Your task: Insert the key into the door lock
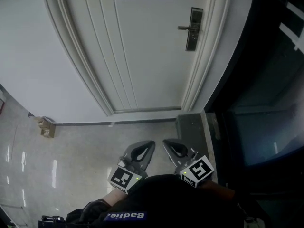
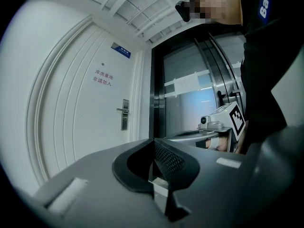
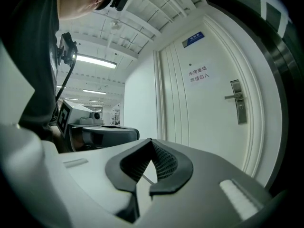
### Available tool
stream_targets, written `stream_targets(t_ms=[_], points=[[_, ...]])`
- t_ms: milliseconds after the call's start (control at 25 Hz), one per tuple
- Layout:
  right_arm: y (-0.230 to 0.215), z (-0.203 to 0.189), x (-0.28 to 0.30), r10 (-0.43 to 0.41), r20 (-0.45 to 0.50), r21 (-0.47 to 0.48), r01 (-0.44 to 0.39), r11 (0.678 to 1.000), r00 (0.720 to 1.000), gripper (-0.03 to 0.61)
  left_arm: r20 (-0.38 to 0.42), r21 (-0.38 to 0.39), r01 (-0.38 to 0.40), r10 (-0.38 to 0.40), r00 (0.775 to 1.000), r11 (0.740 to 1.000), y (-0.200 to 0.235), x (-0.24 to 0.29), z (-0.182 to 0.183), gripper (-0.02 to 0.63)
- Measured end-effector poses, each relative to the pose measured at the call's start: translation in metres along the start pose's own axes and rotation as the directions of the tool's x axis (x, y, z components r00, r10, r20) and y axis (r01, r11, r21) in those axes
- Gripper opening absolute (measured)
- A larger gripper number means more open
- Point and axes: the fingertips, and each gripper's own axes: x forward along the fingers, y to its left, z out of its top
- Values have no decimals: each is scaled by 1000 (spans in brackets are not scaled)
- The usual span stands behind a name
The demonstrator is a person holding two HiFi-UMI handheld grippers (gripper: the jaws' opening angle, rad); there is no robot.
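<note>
Left claw (image 1: 149, 145) and right claw (image 1: 167, 143) are side by side, near, above the floor (image 1: 80, 146), each closed with its tips together. The lock (image 1: 193, 28) sits far right on the white door (image 1: 142, 56), well apart from both claws.

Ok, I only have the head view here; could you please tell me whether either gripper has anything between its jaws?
Observer: The right gripper shows its jaws together in its own view, with nothing that I can make out between them.
Operator: Thank you, and the left one?
Observer: The left gripper is shut too; a small pale piece sits low in its gap, and I cannot tell what it is.
Operator: Is there anything above the red sign?
Observer: Yes, a small blue plate sits above the door.
</note>
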Motion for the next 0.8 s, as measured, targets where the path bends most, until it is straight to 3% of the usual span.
stream_targets(t_ms=[800], points=[[-6,-15,-37,14,-7,23,-14,1000,1000,2,-19,14,4,-3,1000,1000,-42,13,-6,15]])
